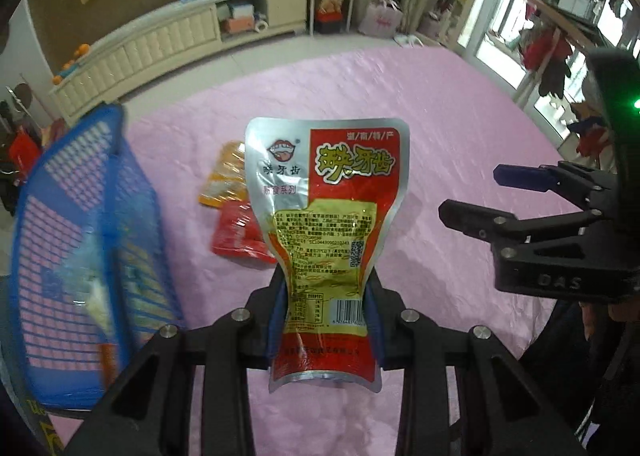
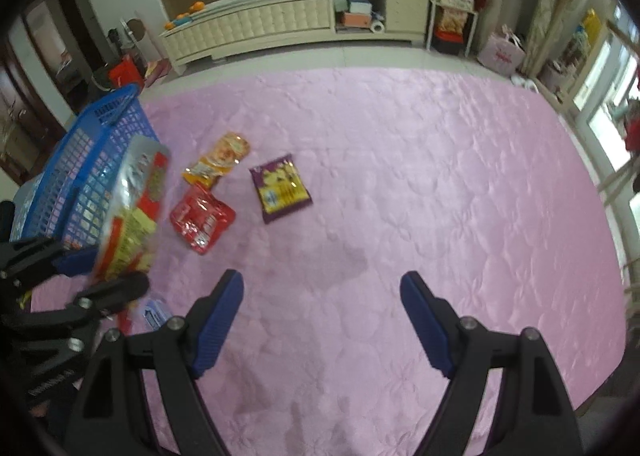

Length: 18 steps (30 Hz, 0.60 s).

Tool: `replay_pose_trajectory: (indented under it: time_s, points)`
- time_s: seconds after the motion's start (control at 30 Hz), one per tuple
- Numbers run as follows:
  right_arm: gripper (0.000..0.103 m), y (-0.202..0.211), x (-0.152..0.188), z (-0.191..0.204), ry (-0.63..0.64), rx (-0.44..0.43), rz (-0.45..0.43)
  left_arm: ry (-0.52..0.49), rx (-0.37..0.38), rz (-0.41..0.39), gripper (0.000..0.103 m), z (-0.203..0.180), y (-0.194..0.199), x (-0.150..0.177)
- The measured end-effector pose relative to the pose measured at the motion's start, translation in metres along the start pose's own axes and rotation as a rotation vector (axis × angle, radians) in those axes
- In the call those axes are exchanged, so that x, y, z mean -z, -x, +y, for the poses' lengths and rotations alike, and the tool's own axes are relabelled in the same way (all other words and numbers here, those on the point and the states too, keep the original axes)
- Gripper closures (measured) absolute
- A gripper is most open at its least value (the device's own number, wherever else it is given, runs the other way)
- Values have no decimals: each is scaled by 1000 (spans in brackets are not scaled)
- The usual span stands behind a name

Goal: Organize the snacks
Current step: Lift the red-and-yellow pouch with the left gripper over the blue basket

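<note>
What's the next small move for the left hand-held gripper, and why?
Probably carry it sideways over the blue basket. The left hand-held gripper already pinches the silver-red snack pouch clear of the pink cloth, with the basket just beside it.

Pink cloth [image 2: 440,176] open right; blue basket [image 2: 80,160] and three packets [image 2: 202,216] crowd left

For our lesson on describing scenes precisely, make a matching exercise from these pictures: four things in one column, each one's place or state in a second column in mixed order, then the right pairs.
Things
1. silver-and-red packet
2. purple packet
3. blue basket
4. right gripper

Place or state
A. fingers wide apart, nothing between them
B. stands at the left edge of the pink cloth
C. clamped upright in the left gripper
D. lies flat on the cloth, apart from the other packets

Pairs: 1-C, 2-D, 3-B, 4-A
</note>
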State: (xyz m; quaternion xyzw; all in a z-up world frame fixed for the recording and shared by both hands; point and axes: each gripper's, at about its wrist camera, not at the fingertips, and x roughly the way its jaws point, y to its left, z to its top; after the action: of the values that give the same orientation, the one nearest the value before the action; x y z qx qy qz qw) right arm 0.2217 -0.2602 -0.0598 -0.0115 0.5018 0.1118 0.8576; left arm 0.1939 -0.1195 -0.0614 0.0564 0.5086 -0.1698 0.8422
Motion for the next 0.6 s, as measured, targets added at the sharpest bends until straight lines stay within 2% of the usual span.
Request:
replay_pose_trajectory:
  time_s: [0.1, 0.2, 0.47, 0.6]
  points:
    - [19, -7, -13, 11, 39, -21, -6, 48, 3, -47, 71, 21, 15, -2]
    - [19, -15, -21, 22, 61, -44, 2, 68, -30, -94, 71, 39, 31, -3]
    - [19, -45, -35, 68, 164, -139, 51, 136, -95, -111, 71, 85, 46, -3]
    - [19, -59, -39, 102, 294, -148, 72, 197, -129, -112, 71, 105, 51, 9]
